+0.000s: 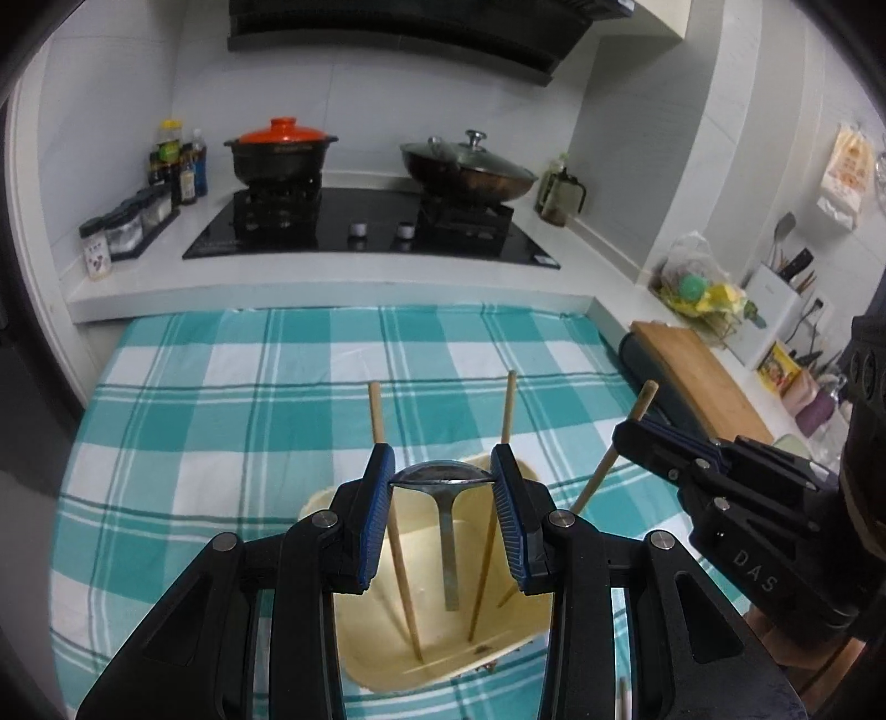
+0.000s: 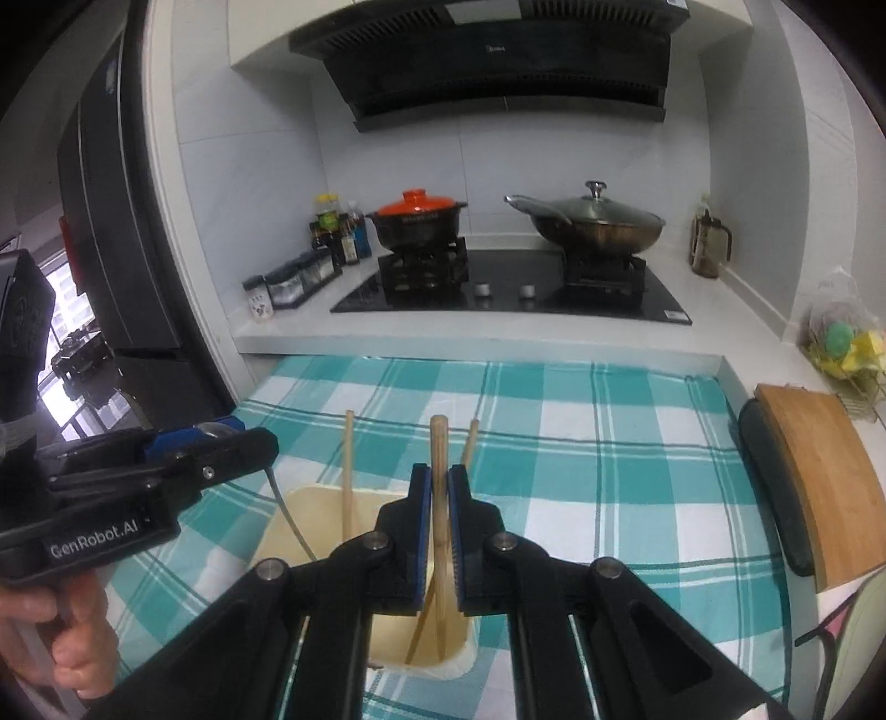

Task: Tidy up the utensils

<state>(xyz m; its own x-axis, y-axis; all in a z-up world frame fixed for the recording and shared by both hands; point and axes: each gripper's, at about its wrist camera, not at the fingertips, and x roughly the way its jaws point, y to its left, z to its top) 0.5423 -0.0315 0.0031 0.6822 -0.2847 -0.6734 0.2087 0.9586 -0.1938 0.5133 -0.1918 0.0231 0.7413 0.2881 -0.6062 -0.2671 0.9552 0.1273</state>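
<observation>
"DAS" in white on right gripper (image 1: 642,429) body, left wrist view. "GenRobot.AI" on left gripper (image 2: 243,437) body, right wrist view. Range hood (image 2: 498,50) logo illegible.

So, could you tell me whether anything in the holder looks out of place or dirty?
Nothing is spilled or broken. The chopsticks lean at different angles in the cream holder rather than bundled, and a few dark specks lie on its bottom. The left gripper holds the spoon; the right gripper holds a chopstick.
</observation>
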